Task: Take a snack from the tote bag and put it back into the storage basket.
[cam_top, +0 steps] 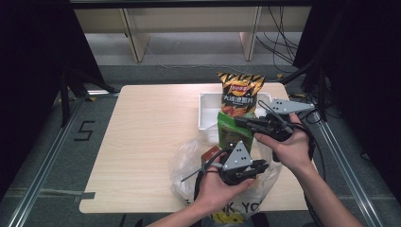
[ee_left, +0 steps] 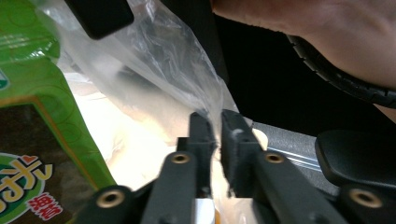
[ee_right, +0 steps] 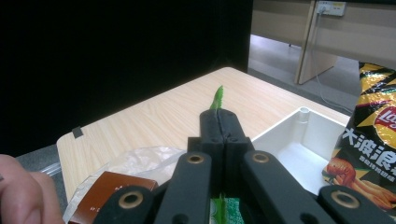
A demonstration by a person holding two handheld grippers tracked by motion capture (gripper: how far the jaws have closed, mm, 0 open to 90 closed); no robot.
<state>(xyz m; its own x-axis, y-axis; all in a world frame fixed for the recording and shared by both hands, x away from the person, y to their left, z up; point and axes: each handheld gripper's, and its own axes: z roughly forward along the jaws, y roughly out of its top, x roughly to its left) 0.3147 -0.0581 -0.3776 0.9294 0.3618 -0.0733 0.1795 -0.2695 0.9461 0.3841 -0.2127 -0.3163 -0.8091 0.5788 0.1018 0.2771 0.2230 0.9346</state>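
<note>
While the table (cam_top: pixel 146 142) carries everything, the biggest thing on it is the clear plastic bag (cam_top: pixel 189 163) at its near edge, crumpled open, with a brown box (cam_top: pixel 209 155) inside. Behind it, toward the far right, sits a white tray (cam_top: pixel 208 111) — a chips bag (cam_top: pixel 240 93) stands upright in it, leaning on the far wall.

Between tray and plastic bag hangs the green packet (cam_top: pixel 229 132), upright over the bag's mouth. The right gripper (cam_top: pixel 243 124) has its jaws pressed together on the packet's top edge; in the right gripper view the green serrated seal (ee_right: pixel 217 98) sticks up from between the tips.

Nearer the person, the left gripper (cam_top: pixel 262 166) has its jaws clamped on the plastic bag's rim at the right side — in the left gripper view a fold of film (ee_left: pixel 212 112) is caught between the pads, the green packet just to the left.
</note>
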